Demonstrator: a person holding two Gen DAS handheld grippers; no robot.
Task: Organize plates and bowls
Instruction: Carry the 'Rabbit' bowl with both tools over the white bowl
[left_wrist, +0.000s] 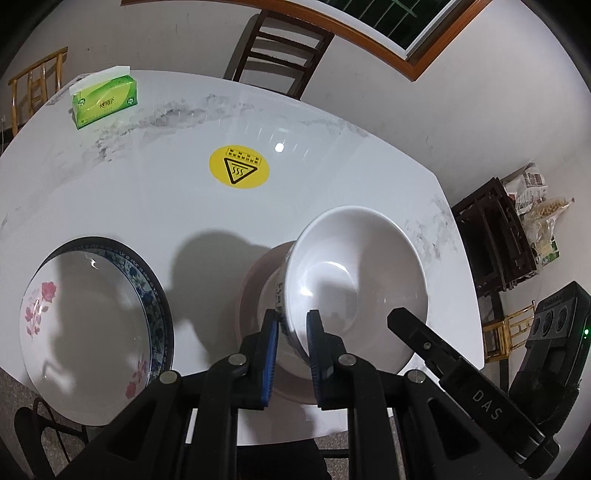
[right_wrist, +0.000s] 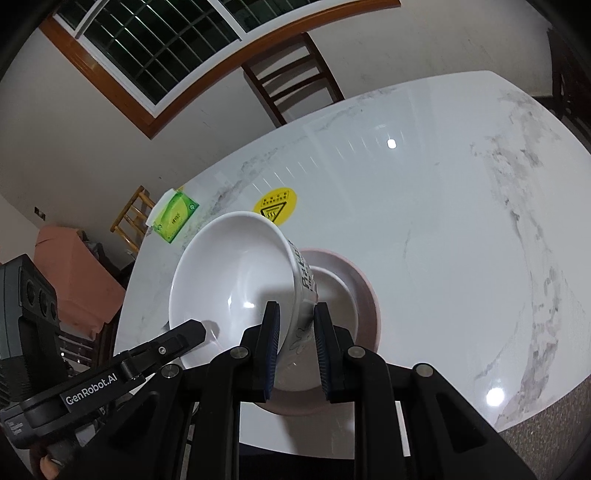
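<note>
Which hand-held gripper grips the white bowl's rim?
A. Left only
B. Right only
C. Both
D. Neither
C: the left hand-held gripper and the right hand-held gripper each pinch the rim of the white bowl, held tilted over the pink bowl.

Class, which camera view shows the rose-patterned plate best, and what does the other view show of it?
The left wrist view: the rose-patterned plate lies whole at lower left, stacked on a blue-rimmed plate. The right wrist view shows none of it.
</note>
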